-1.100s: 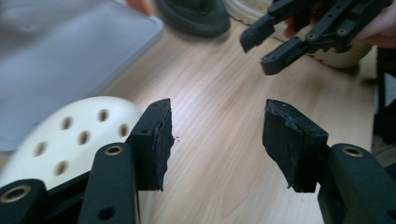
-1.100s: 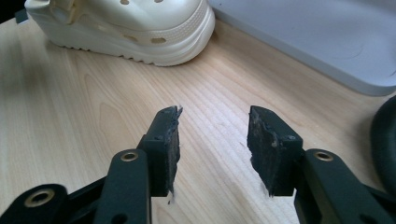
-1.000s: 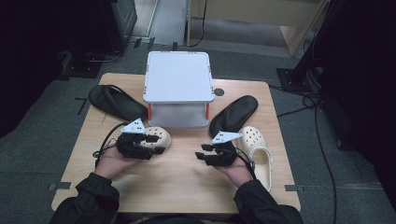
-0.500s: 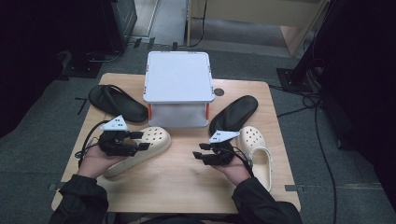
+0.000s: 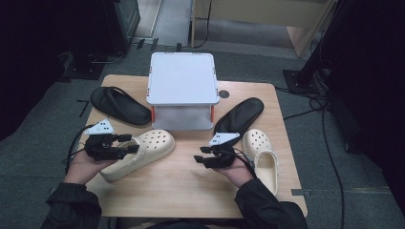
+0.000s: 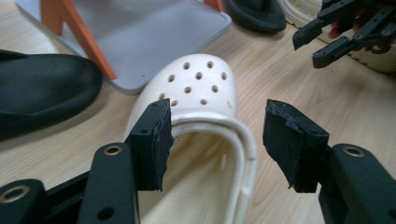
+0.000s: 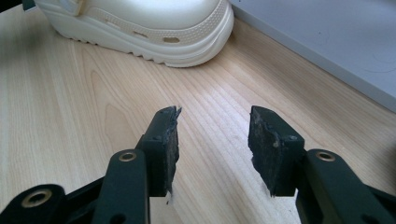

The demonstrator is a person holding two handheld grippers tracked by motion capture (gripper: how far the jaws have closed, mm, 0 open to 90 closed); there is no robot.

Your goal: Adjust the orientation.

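A cream clog [image 5: 150,147] lies at the front left of the wooden table [image 5: 191,191], toe toward the middle. My left gripper [image 5: 133,145] is open at its heel end. In the left gripper view the jaws straddle the clog's collar [image 6: 210,123] and the pads do not press on it. My right gripper [image 5: 199,159] is open above bare wood at the front middle, pointing left toward the clog's toe [image 7: 154,23]. It also appears far off in the left gripper view [image 6: 309,49]. A second cream clog [image 5: 261,155] lies just to the right of the right hand.
A grey-white lidded box [image 5: 181,81] with orange latches stands at the back middle. One black sandal [image 5: 119,105] lies to its left and another [image 5: 239,115] to its right. A small dark disc [image 5: 223,94] sits beside the box. Dark floor and cables surround the table.
My left gripper has drawn back to the left along the clog, from over its toe to its heel end. The clog and the right gripper have stayed put.
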